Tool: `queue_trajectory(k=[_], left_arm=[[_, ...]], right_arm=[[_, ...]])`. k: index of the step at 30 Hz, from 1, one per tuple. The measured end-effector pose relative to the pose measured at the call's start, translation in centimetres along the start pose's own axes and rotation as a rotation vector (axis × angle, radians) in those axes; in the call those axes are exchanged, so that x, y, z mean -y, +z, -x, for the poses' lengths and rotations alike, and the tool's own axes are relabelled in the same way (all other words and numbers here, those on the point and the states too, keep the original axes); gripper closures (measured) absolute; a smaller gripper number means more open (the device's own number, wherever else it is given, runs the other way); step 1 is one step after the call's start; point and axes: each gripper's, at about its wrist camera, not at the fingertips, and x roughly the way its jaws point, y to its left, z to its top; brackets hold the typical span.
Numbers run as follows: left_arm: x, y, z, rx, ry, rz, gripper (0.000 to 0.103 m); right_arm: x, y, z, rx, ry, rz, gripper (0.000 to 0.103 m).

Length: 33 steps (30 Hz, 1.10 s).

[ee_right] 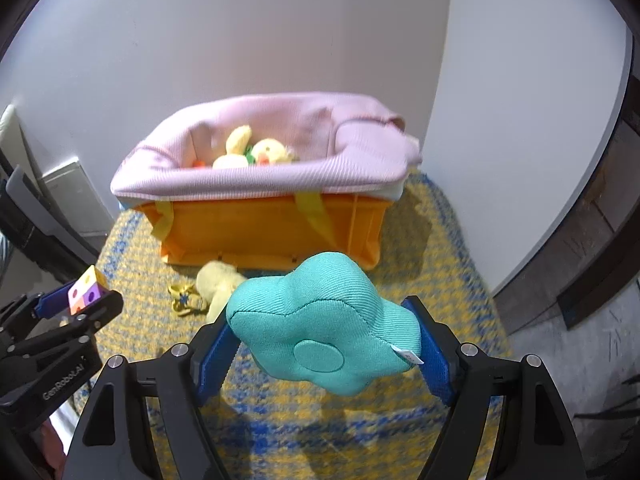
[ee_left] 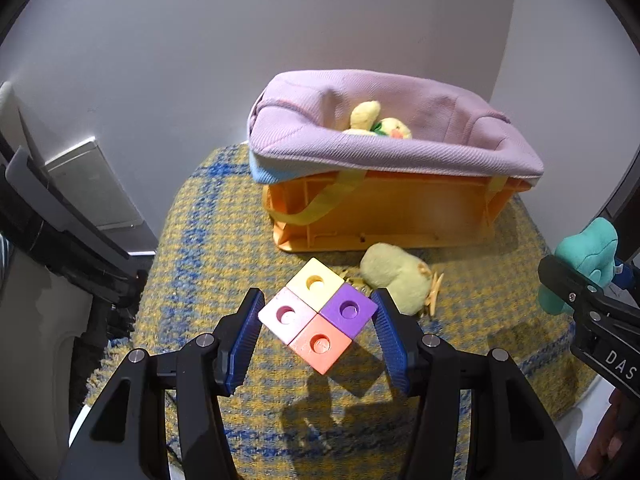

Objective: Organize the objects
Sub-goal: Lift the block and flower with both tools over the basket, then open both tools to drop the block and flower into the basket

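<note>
Container: an orange plastic crate (ee_left: 384, 216) stands on the yellow-and-blue woven rug (ee_left: 208, 216), close to the pale wall (ee_left: 200, 60). A pink fabric bag (ee_left: 400, 148) lines it, folded out over the rim, with yellow straps (ee_left: 320, 204) hanging down the crate's front. Inside the bag lies a yellow plush chick (ee_right: 256, 150) with an orange beak and something green at its neck; a small orange item beside it is too hidden to identify.

Outside the container: a second pale yellow plush toy (ee_left: 396, 276) lies on the rug just in front of the crate's base, its orange feet toward the right in the left wrist view. It sits between the crate and both grippers.

Left gripper (ee_left: 318, 320): clenched on a block of four joined cubes (ee_left: 318, 312) — yellow, pink, purple and coral, each with a round hole on top. The blue pads (ee_left: 246, 336) press the pink and purple corners. The block appears held clear of the rug, casting a shadow below.

Right gripper (ee_right: 324, 344): grasping a teal flower-shaped cushion (ee_right: 324, 328), squeezed between the blue pads, with a white label at its right edge. It is held in the air, near the crate's front.

Surroundings: a grey wall panel (ee_left: 92, 184) sits low at the left; dark wood flooring (ee_right: 592, 240) shows at the right of the rug.
</note>
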Motion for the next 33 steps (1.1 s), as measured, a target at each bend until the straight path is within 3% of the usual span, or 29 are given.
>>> queue_trajectory(k=[20,33], left_arm=[[2.8,9.6,2.1,0.104,-0.029,-0.024,0.048],[2.4,14.9,0.2,0.13,-0.016,-0.026,0.048]], right_arm=[[1.6,9.4,2.7,0.15,0.03,0.013,0.025],[1.4,14.8,-0.6,0.123,0.043,0.008,0.025]])
